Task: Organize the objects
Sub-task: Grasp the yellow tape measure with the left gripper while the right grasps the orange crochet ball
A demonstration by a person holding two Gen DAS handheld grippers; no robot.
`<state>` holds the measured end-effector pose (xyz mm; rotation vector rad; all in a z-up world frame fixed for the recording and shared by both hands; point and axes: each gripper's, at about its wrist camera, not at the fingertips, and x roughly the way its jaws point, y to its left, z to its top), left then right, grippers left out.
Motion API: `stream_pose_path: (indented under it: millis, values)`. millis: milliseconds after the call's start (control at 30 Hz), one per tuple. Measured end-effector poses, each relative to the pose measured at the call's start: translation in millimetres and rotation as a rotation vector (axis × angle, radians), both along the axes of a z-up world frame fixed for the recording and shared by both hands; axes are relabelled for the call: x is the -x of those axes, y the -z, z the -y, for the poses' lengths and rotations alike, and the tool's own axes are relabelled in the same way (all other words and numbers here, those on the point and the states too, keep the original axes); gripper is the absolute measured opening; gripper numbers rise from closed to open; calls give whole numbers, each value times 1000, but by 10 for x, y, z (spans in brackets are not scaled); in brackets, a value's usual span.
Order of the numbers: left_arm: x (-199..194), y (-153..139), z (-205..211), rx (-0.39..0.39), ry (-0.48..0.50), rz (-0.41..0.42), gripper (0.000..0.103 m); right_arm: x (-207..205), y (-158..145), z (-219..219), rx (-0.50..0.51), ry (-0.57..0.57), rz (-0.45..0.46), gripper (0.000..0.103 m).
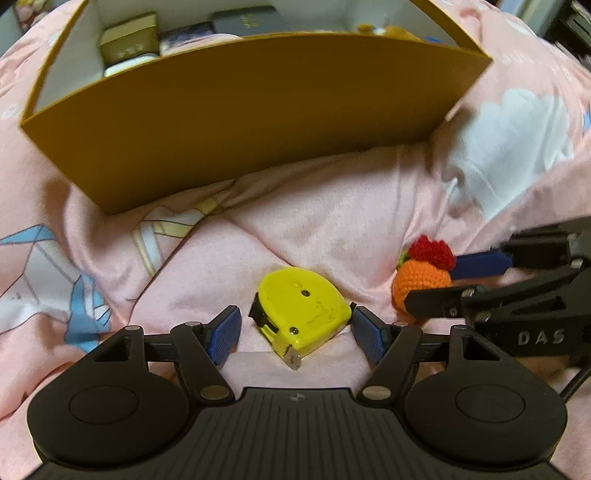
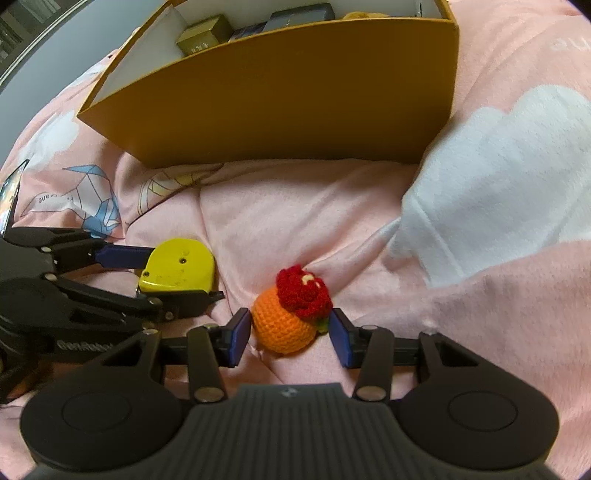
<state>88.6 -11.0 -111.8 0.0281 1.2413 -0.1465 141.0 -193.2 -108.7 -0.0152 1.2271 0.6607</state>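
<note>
A yellow tape measure lies on the pink blanket between the blue pads of my left gripper, which is open around it; the right pad is close to its side. It also shows in the right wrist view. An orange crocheted ball with a red flower lies between the pads of my right gripper, which is open with small gaps on each side. The ball also shows in the left wrist view, with the right gripper's fingers around it.
An open mustard-yellow box stands on the blanket just beyond both objects, also in the right wrist view. It holds a gold box, a dark box and other items. The pink blanket is soft and creased.
</note>
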Motion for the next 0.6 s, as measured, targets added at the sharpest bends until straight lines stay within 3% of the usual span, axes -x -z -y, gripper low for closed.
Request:
stream_pose_path:
  millis: [133,200,267,600]
  values:
    - [-11,78,7,0,24,22,81,-26,23,41,-21,12,-17,49]
    - [-11,90,-11,5,20,39,76,-38,36,49,-32,19,-24,49]
    - [-10,95,-38,19,10,43,65,-39,42,54,-37,22,-25,49]
    - [68,-72,-214,133,-47,92,60,50,-126,163,-65,27,39,44]
